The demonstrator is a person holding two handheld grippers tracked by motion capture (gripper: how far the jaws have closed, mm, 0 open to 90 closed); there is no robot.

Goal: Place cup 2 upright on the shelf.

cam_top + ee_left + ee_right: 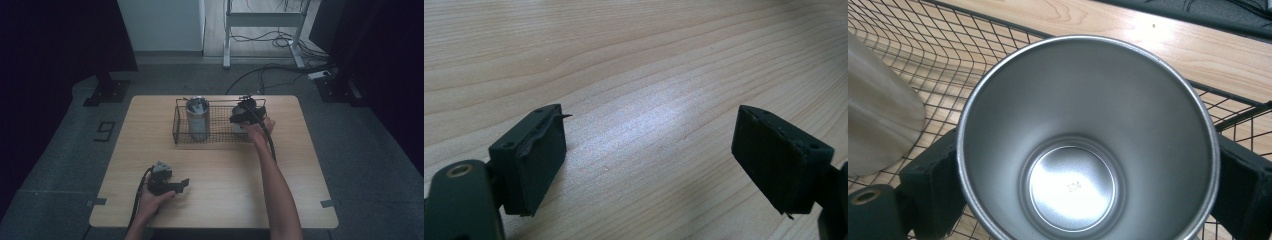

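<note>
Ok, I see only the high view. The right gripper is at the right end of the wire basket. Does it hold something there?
Observer: Yes. In the right gripper view, the right gripper has a steel cup between its jaws, with both pads against the cup's wall.
Operator: Is something inside the cup?
Observer: No. That view looks straight into it, and the bottom is bare metal.
Operator: And the left gripper, is it open or shut?
Observer: Open. In the left gripper view, the left gripper has its jaws wide apart over the bare wood of the table, and nothing is between them.
</note>
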